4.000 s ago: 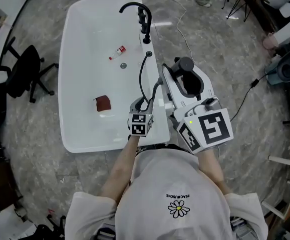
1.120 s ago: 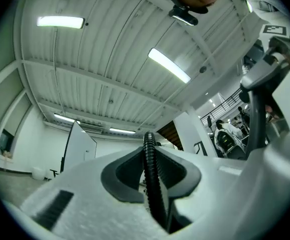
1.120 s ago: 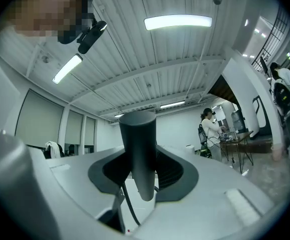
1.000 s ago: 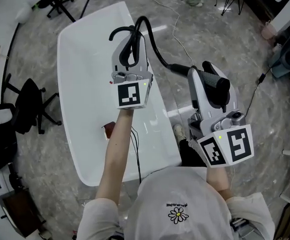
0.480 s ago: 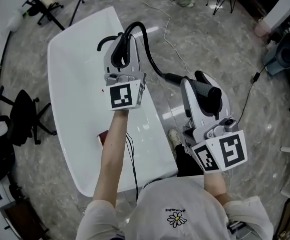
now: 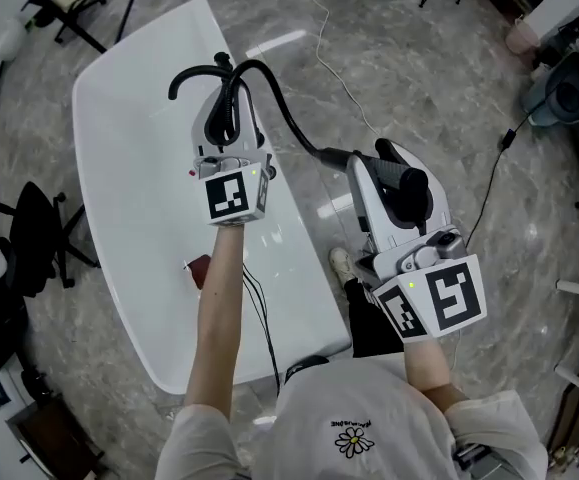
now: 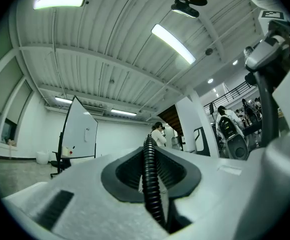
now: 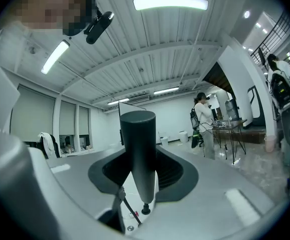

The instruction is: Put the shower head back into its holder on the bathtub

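My left gripper is shut on the black ribbed hose and hovers over the near rim of the white bathtub, close to the black faucet. In the left gripper view the hose runs straight up between the jaws of that gripper. To the right, outside the tub, my right gripper is shut on the black shower head. The shower head stands upright as a thick black cylinder in the right gripper. The hose arcs from one gripper to the other.
A red-brown item lies in the tub. A black office chair stands left of the tub. Cables trail on the marble floor. A person stands far off by a table, and a whiteboard leans in the room.
Both grippers have sunk and drifted left in the head view, closer to the tub rim and faucet. The hose and shower head stay gripped.
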